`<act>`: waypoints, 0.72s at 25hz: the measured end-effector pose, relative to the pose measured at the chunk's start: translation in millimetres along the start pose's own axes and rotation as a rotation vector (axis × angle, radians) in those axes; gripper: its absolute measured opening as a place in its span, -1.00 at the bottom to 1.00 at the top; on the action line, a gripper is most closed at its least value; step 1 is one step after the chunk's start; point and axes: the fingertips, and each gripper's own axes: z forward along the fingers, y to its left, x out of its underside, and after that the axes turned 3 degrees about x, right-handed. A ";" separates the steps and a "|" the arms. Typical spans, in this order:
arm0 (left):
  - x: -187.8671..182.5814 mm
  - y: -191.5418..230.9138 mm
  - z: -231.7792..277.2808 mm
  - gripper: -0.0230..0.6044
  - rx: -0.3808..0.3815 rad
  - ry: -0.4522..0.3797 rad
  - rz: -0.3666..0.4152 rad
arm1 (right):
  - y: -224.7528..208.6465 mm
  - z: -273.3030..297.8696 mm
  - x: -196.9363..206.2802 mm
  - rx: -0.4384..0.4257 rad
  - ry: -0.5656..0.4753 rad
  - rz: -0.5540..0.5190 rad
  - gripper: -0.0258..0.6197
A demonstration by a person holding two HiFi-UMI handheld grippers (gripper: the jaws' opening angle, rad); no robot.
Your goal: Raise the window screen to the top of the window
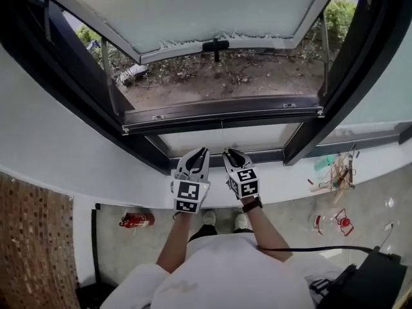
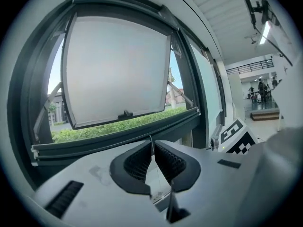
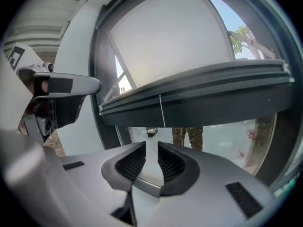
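The window screen's dark bottom bar (image 1: 222, 116) (image 2: 118, 138) (image 3: 199, 103) lies across the window opening, with a thin pull cord (image 1: 222, 134) (image 3: 162, 112) hanging straight down from its middle. Beyond it the glass pane (image 1: 193, 11) is swung outward. Both grippers sit side by side at the lower frame, just under the cord's end. My left gripper (image 1: 203, 152) (image 2: 152, 149) has its tips together; the cord (image 2: 151, 141) lines up with them, and no grip on it shows. My right gripper (image 1: 228, 152) (image 3: 151, 145) stands open by a narrow gap, nothing in it, the cord just above.
A white wall and sill (image 1: 64, 159) run below the window. On the floor lie a red extinguisher (image 1: 136, 219), scattered small items (image 1: 338, 172) and a black box (image 1: 373, 275) with a cable (image 1: 309, 248). A brick surface (image 1: 32, 250) stands at the left.
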 end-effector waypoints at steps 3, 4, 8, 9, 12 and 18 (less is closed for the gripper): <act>-1.9 8.7 23.1 -0.92 0.044 0.015 0.028 | -11.8 18.4 -8.0 0.032 0.016 -0.038 -0.63; -3.2 11.2 28.8 -0.92 0.050 0.015 0.047 | -15.7 24.7 -10.6 0.042 0.020 -0.048 -0.59; -2.9 20.2 43.5 -0.91 0.064 0.020 0.120 | -24.7 44.6 -21.0 0.065 0.017 -0.050 -0.56; -2.0 23.7 45.8 -0.90 0.063 0.024 0.144 | -26.6 48.8 -23.7 0.074 0.007 -0.045 -0.57; 0.6 34.7 55.3 -0.88 0.053 0.045 0.250 | -34.7 62.4 -27.6 0.085 -0.017 -0.045 -0.57; 6.2 46.5 73.2 -0.76 0.051 0.152 0.510 | -33.7 82.3 -26.6 0.044 -0.026 -0.022 -0.57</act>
